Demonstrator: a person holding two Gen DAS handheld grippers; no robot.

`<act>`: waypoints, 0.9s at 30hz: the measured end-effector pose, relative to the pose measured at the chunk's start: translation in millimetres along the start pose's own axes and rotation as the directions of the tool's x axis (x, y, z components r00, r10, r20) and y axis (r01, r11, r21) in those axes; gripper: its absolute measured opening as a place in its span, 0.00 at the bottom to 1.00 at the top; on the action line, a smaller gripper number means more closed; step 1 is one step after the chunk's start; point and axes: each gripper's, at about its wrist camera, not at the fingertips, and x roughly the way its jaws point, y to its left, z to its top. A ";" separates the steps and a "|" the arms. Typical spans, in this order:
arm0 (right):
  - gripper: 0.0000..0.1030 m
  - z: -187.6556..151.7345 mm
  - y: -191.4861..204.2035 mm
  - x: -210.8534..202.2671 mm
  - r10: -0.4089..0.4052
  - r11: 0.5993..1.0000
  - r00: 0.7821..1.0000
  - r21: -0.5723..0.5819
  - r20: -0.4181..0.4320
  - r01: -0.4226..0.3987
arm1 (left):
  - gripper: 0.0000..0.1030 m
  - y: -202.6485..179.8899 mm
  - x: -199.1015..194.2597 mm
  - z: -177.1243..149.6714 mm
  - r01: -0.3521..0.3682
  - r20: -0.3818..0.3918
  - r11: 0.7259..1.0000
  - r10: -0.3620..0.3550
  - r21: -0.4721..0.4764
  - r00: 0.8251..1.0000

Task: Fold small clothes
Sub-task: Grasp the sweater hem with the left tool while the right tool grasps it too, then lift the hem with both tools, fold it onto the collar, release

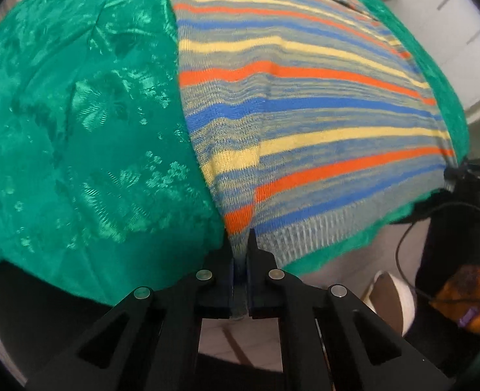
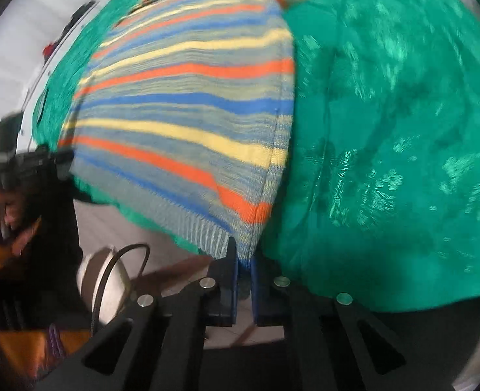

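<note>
Tools [image 1: 240, 247] [image 2: 241, 254] pinch opposite hem corners of striped sweater [image 1: 305, 114] [image 2: 187, 114].

Striped sweater [image 1: 305, 107] — orange, blue, yellow, grey — on green floral cloth [image 1: 77, 114].

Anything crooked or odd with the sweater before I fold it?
Nothing stands out. The striped sweater lies flat on the green cloth, and the left gripper and right gripper each pinch a hem corner.
</note>
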 end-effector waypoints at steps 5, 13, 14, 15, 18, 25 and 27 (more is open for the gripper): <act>0.05 12.1 5.2 -20.0 0.055 0.998 0.998 0.022 0.039 -0.056 | 0.03 11.6 -14.5 12.1 0.077 0.005 0.997 -0.077 -0.023 0.997; 0.05 74.3 -26.8 -75.4 0.185 0.971 0.949 0.100 0.253 -0.216 | 0.03 46.5 -64.5 75.8 0.209 0.172 0.973 -0.191 -0.097 0.966; 0.05 85.0 -30.8 -80.1 0.178 0.972 0.944 0.100 0.278 -0.213 | 0.03 52.9 -69.4 93.9 0.206 0.203 0.973 -0.182 -0.104 0.962; 0.05 99.1 -34.3 -83.7 0.169 0.973 0.938 0.101 0.304 -0.208 | 0.03 55.4 -73.2 101.8 0.209 0.224 0.972 -0.181 -0.109 0.958; 0.05 152.8 -54.4 -88.7 0.150 0.970 0.915 0.124 0.376 -0.210 | 0.03 64.8 -69.2 162.8 0.224 0.266 0.965 -0.183 -0.135 0.947; 0.05 295.6 -106.6 -73.3 0.068 0.960 0.890 0.213 0.451 -0.182 | 0.08 84.3 -41.7 309.8 0.185 0.335 0.959 -0.105 -0.214 0.936; 0.06 332.5 -123.9 -60.6 0.049 0.955 0.867 0.231 0.495 -0.187 | 0.33 99.3 -22.7 339.7 0.137 0.357 0.946 -0.024 -0.294 0.934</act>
